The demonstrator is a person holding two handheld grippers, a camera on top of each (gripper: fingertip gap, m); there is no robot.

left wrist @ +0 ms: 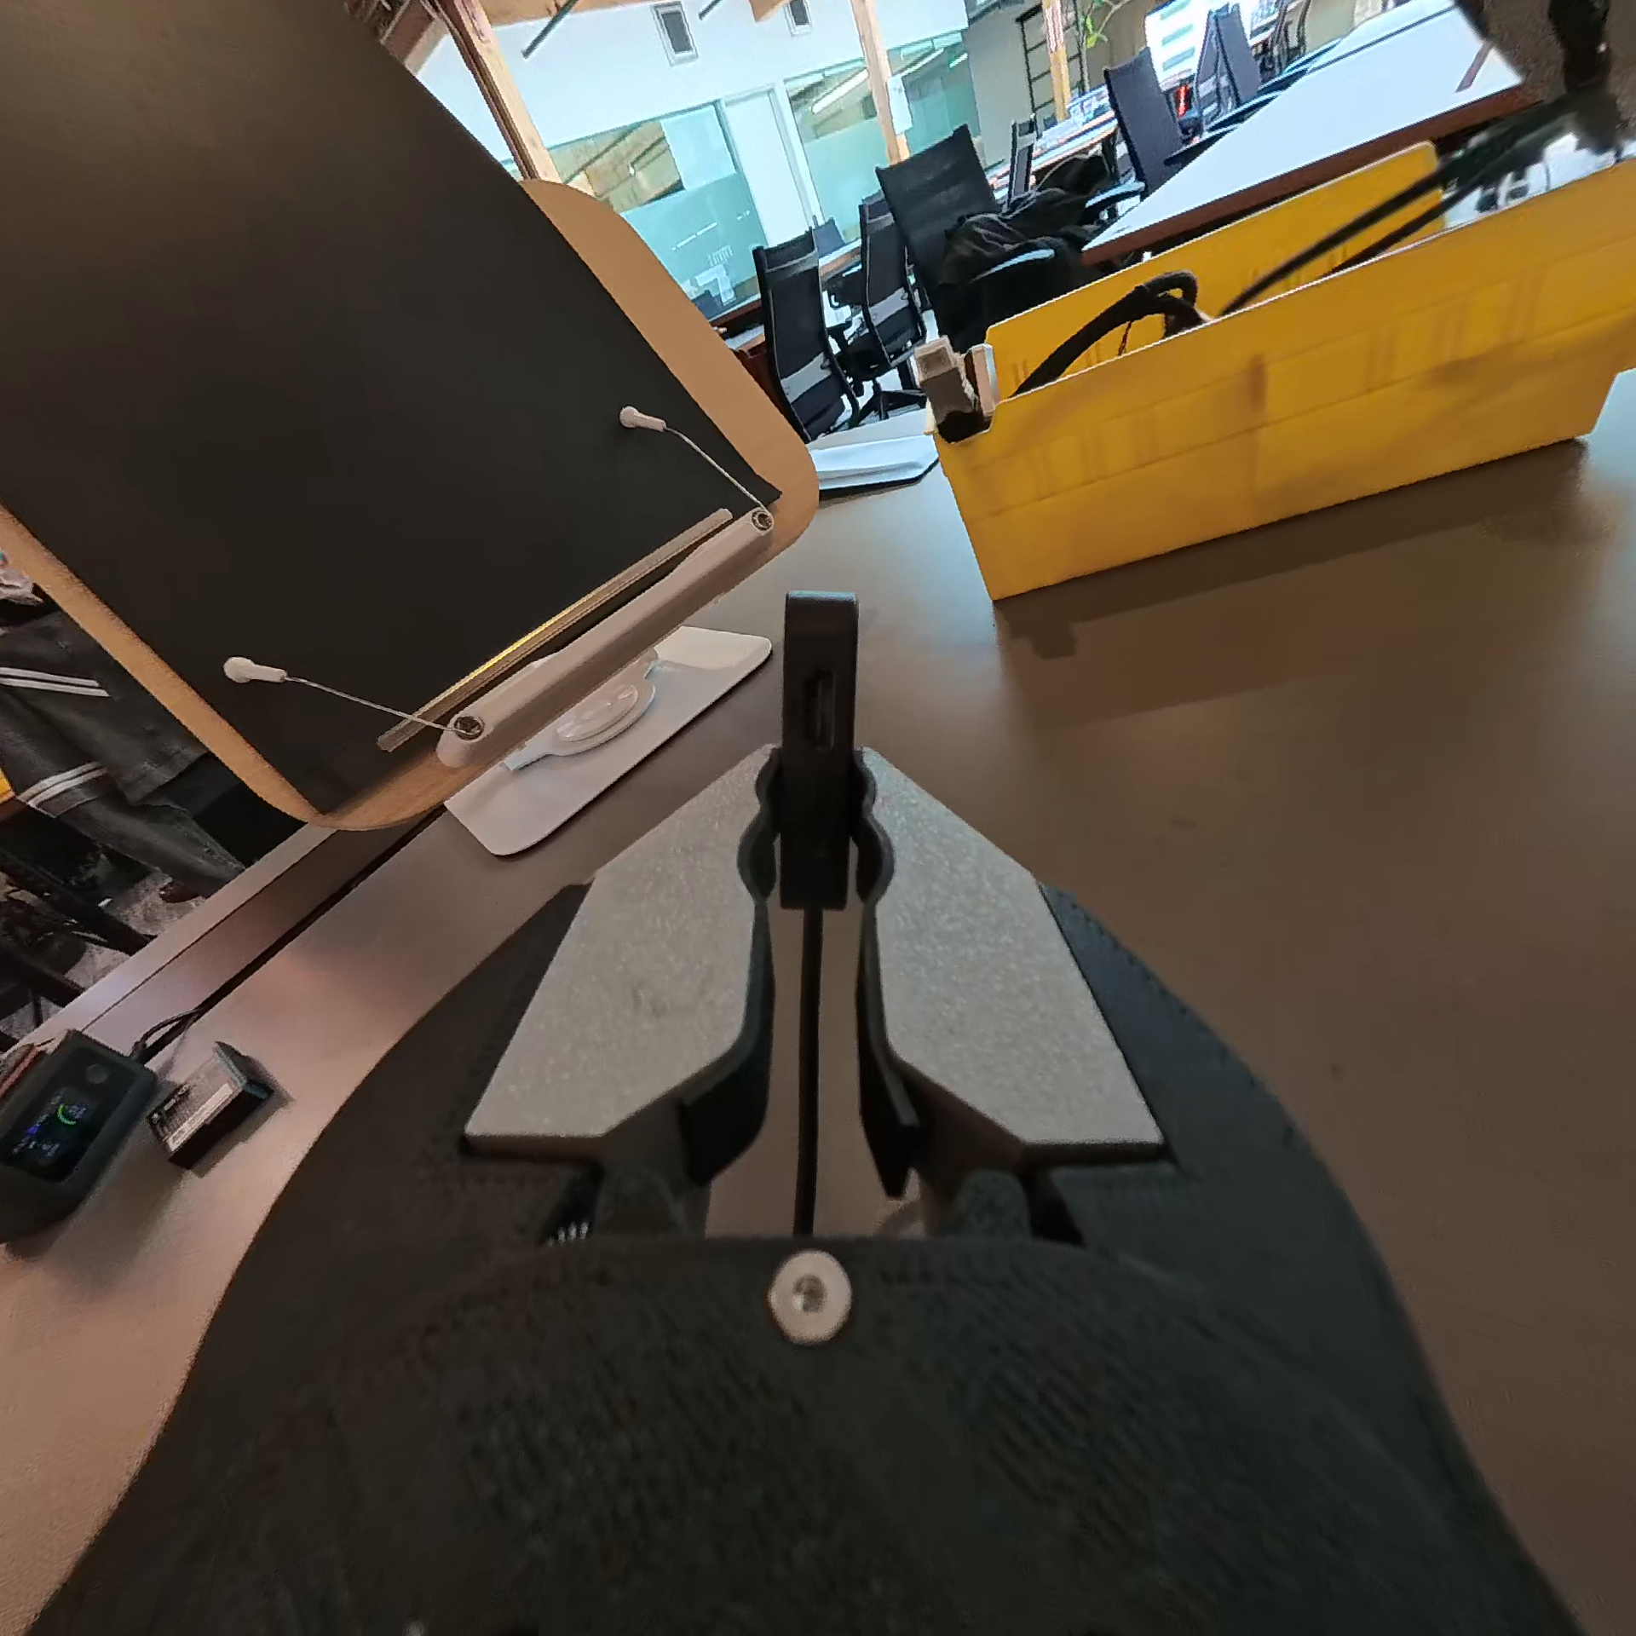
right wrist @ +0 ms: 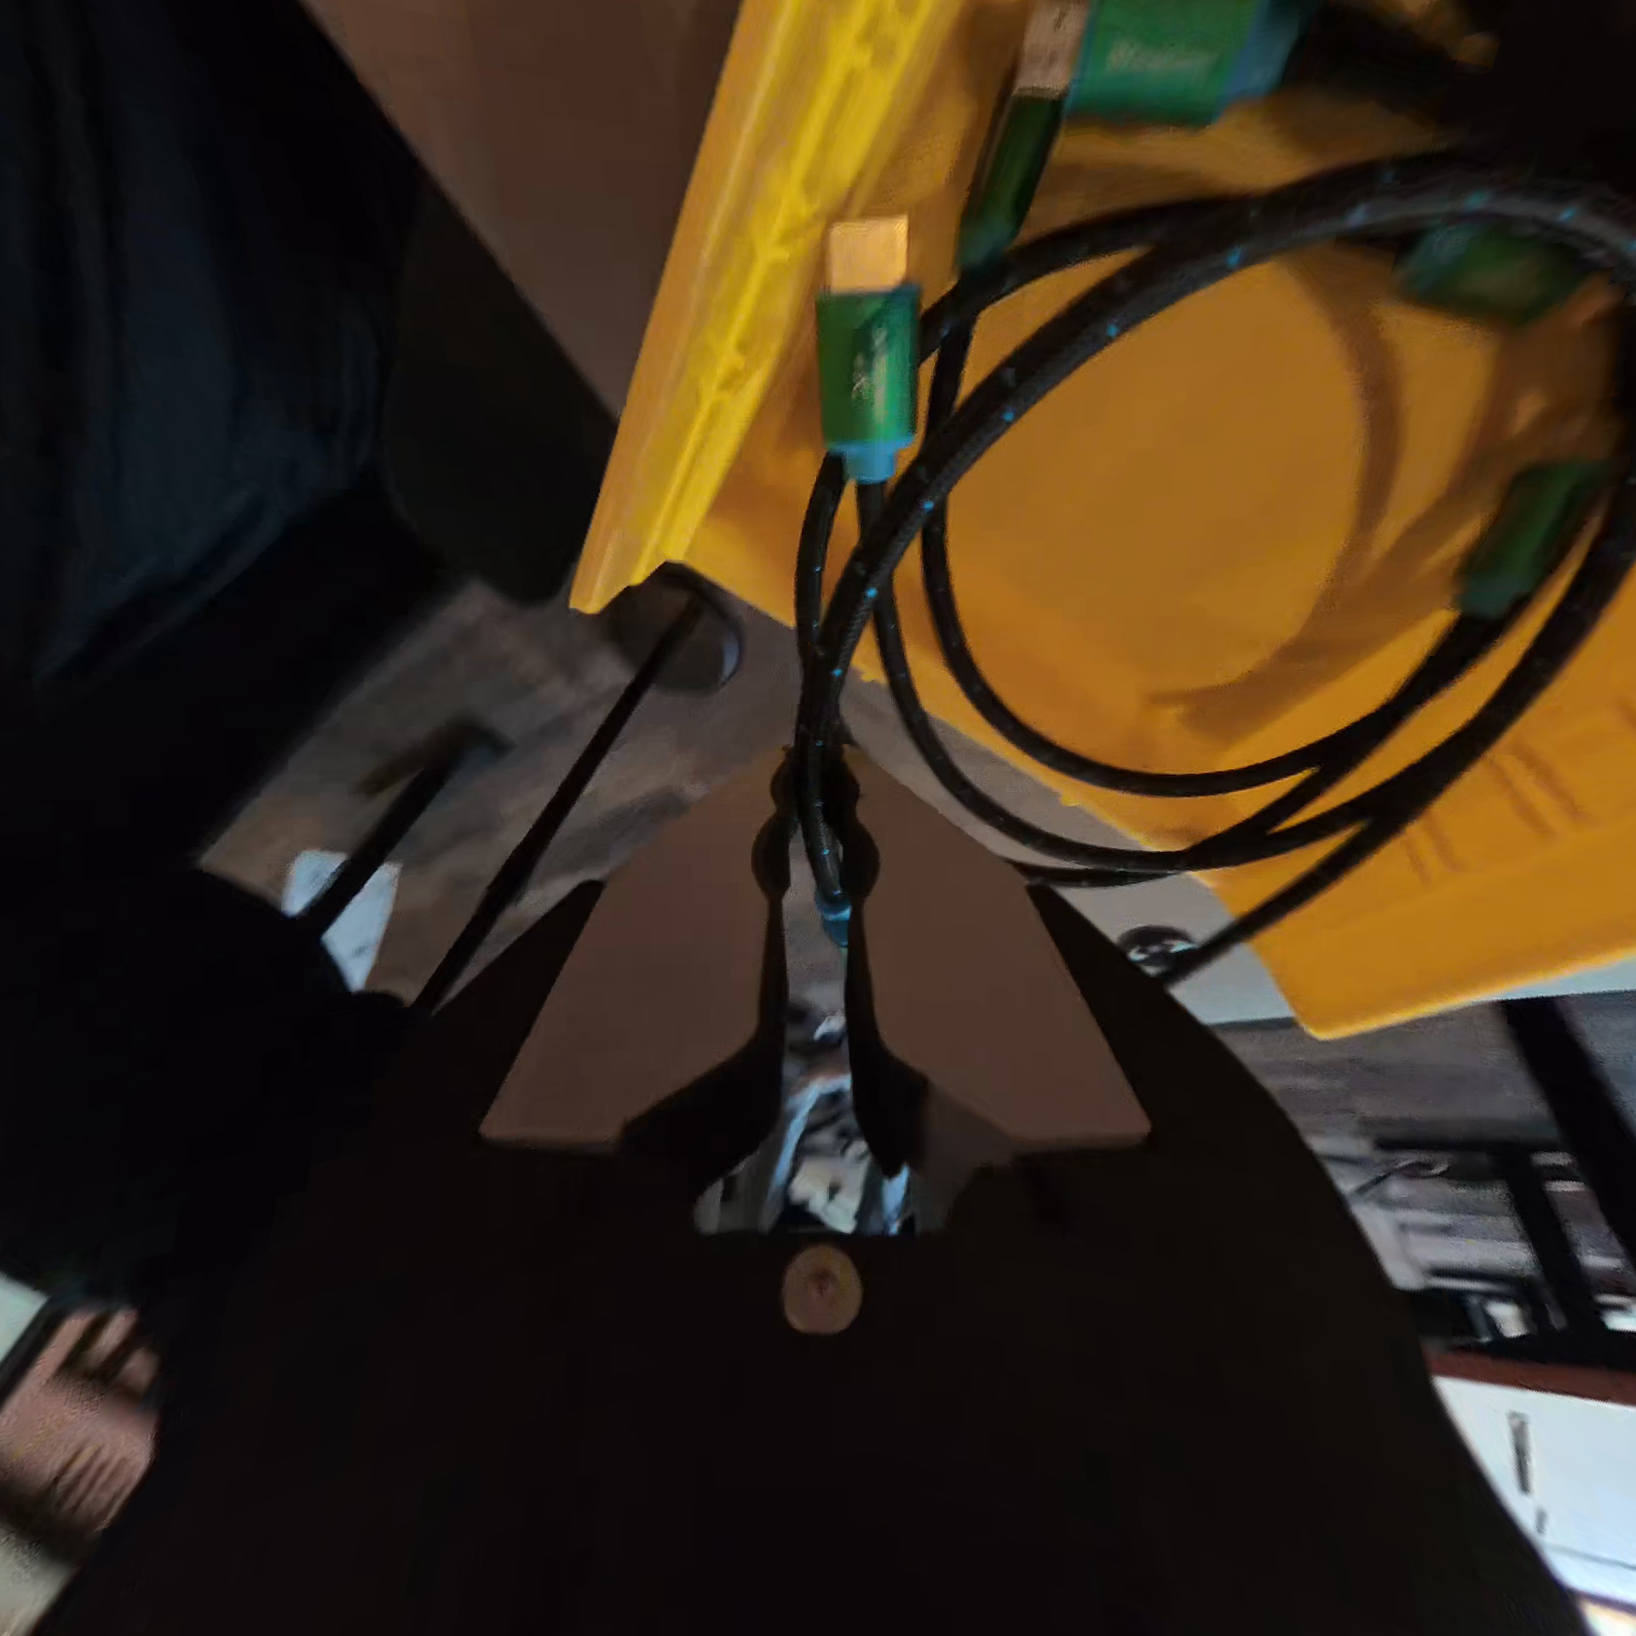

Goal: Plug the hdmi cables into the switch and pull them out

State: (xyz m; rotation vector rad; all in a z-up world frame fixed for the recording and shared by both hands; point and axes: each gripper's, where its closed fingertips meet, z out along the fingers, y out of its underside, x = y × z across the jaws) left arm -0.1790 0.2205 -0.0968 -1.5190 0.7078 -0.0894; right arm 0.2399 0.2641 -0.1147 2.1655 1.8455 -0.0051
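In the left wrist view my left gripper (left wrist: 819,823) is shut on the black HDMI switch (left wrist: 821,708). It holds the switch on edge above the brown table (left wrist: 1239,841), with a port facing me and its thin black lead running back between the fingers. In the right wrist view my right gripper (right wrist: 819,823) is shut on a black braided HDMI cable (right wrist: 894,575) over the yellow bin (right wrist: 1195,496). The cable's green plug with a gold tip (right wrist: 866,354) stands beyond the fingertips. More green plugs (right wrist: 1523,540) and cable loops lie in the bin.
The yellow bin (left wrist: 1284,425) stands on the table at the back right, with cables and grey plugs poking out. A tilted black board on a white stand (left wrist: 372,443) stands at the left. A small screen device (left wrist: 62,1133) and a black box (left wrist: 208,1107) lie at the near left. Across from one pair of fingers to the other is roughly 45 centimetres.
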